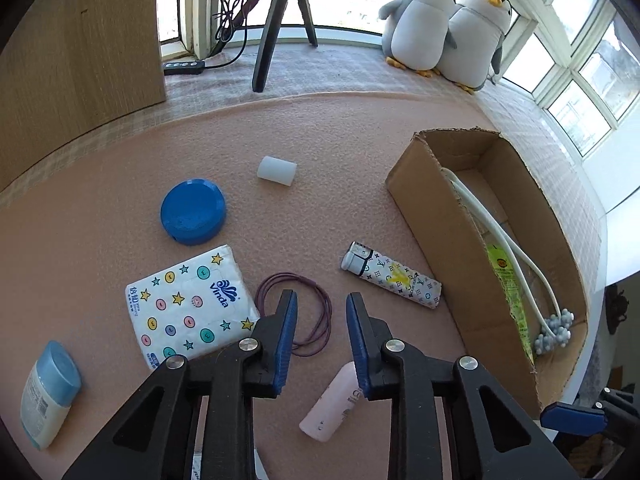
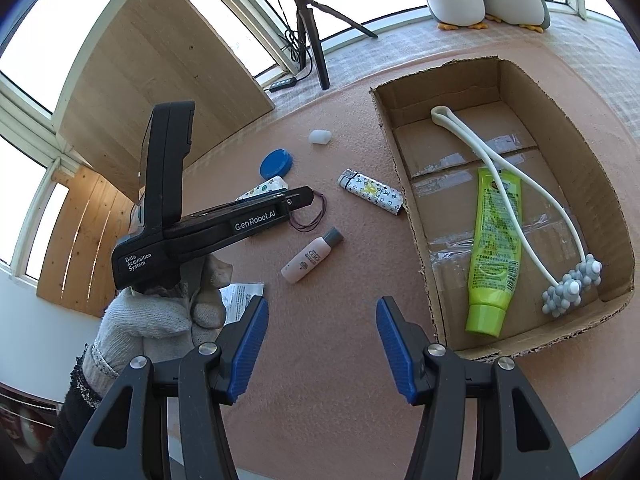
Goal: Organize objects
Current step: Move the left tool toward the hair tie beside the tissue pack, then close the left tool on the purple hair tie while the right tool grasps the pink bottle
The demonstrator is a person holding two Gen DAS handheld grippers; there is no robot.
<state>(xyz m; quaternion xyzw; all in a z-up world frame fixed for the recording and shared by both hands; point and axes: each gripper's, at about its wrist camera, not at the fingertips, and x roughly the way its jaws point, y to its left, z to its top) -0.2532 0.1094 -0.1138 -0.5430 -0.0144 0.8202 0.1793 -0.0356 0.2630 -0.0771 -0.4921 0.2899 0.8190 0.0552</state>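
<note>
Left of the cardboard box [image 2: 508, 332] – sorting only begun, most things loose on the desk [image 1: 340, 128]. Left gripper [image 1: 322, 312] gaping, empty, hovering over the hair ties [image 1: 320, 320], pink bottle [image 1: 332, 404] just beneath. Right gripper [image 2: 322, 344] likewise open, holding nothing – beside the box, green tube [image 2: 494, 248] and massager [image 2: 520, 184] already inside.

An open cardboard box [image 2: 404, 184] sits at the surface's right edge, holding a green tube [image 2: 496, 240] and a white massager [image 2: 520, 200] lying flat. Left of it lie a patterned lighter [image 1: 392, 276], pink bottle [image 1: 332, 408], purple loop [image 1: 308, 312], tissue pack [image 1: 188, 304], blue lid [image 1: 194, 211], white cylinder [image 1: 277, 170] and a blue-capped jar [image 1: 48, 392].
</note>
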